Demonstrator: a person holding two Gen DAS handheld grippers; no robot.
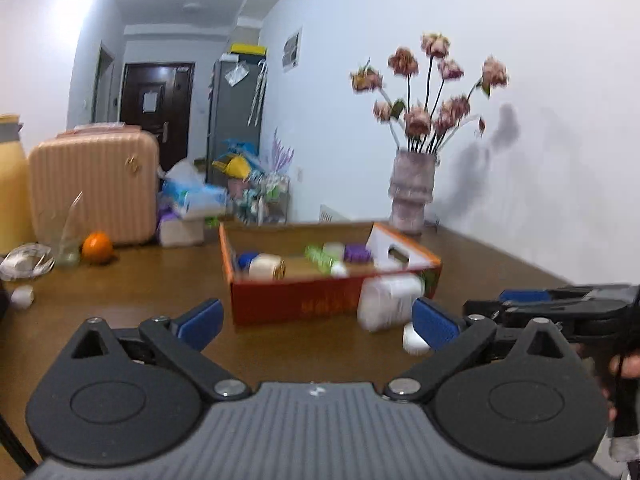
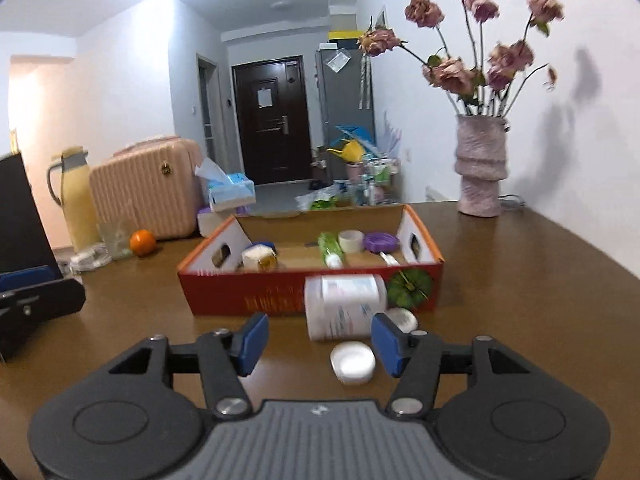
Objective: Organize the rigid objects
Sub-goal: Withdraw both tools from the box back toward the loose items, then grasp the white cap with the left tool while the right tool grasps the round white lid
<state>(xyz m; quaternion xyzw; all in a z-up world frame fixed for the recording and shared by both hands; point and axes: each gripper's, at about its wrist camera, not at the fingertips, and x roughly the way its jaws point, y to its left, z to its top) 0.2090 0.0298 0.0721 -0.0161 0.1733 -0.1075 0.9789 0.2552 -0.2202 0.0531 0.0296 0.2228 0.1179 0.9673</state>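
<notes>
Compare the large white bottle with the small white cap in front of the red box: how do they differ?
The large white bottle lies on its side against the red box; the small white cap sits apart, nearer the right gripper. The bottle bears a printed label; the cap is plain. The bottle is far bigger. Both are white and rest on the table.

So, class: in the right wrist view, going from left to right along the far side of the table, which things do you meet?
Yellow thermos jug → pink suitcase → tissue box → vase of dried roses.
</notes>
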